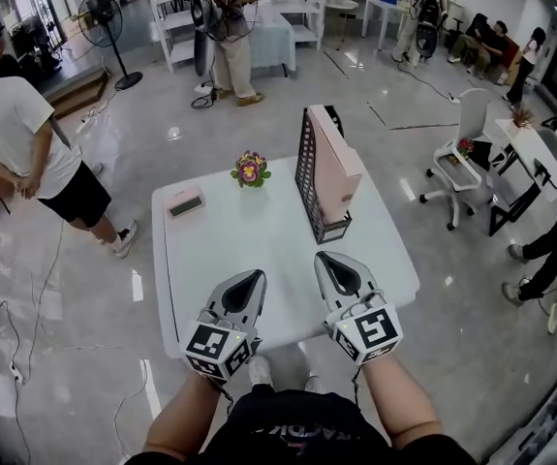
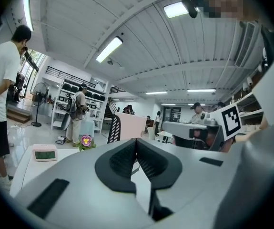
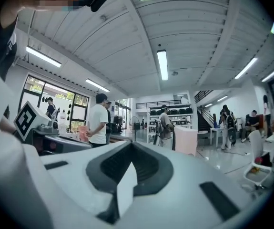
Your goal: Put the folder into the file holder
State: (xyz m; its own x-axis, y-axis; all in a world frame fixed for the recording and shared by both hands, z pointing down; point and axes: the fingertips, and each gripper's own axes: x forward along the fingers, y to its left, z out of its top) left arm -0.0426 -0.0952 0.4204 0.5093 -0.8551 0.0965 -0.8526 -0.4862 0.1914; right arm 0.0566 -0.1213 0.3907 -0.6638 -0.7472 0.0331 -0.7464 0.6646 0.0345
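A pink folder [image 1: 339,163] stands upright inside the black mesh file holder [image 1: 310,174] at the right side of the white table [image 1: 259,250]. In the left gripper view the folder [image 2: 132,126] and holder [image 2: 114,129] show far ahead. The right gripper view shows the folder [image 3: 186,140] ahead too. My left gripper [image 1: 255,279] is shut and holds nothing, near the table's front edge. Beside it my right gripper [image 1: 331,262] is also shut and empty, just short of the holder's near end.
A small flower pot [image 1: 251,170] sits at the table's far edge and a pink digital clock [image 1: 185,202] at the far left. Several people stand around the room. A white chair [image 1: 460,153] stands to the right, a fan [image 1: 104,17] at the back left.
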